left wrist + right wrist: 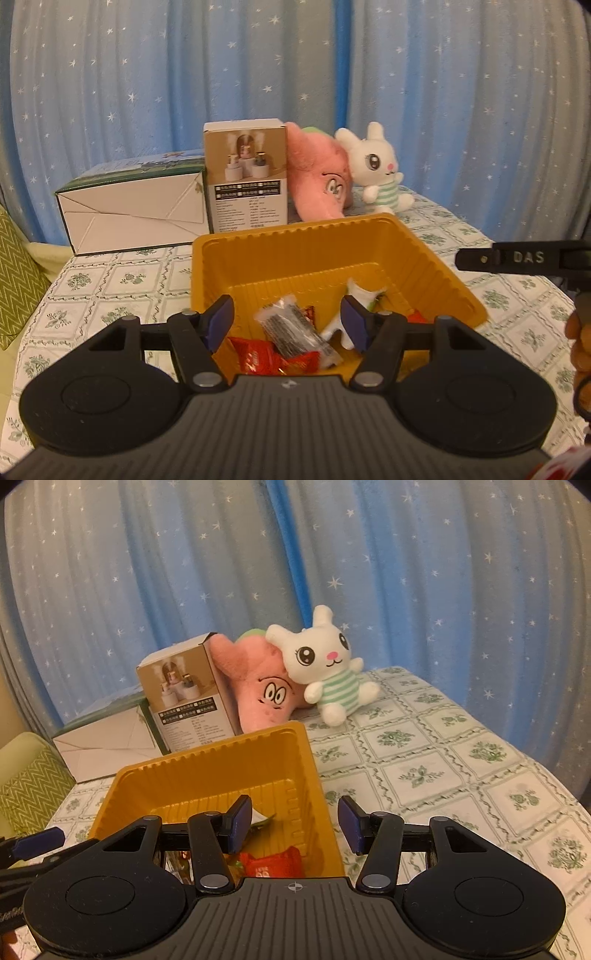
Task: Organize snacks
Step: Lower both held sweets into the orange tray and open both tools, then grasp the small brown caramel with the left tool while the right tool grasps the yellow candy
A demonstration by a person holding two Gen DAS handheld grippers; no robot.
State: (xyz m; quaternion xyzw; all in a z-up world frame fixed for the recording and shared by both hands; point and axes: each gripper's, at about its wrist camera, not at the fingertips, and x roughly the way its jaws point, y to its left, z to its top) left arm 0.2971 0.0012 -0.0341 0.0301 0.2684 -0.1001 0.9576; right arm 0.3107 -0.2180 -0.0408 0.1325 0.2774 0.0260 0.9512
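Observation:
An orange plastic tray [295,240] stands on the table and holds snacks: a clear packet of dark sticks [291,328], red wrappers [258,356] and a white wrapper [360,295]. My left gripper [286,323] is open and empty, above the tray's near side. My right gripper [293,821] is open and empty, its fingers either side of the tray's right wall [314,786]. A red wrapper [273,862] shows inside the tray there. The right gripper's finger also shows in the left wrist view [517,256].
A floral tablecloth [443,757] covers the table. At the back stand a white and green carton [133,210], an upright product box [245,177], a pink plush [319,177] and a white rabbit plush [380,170]. Blue star curtains hang behind.

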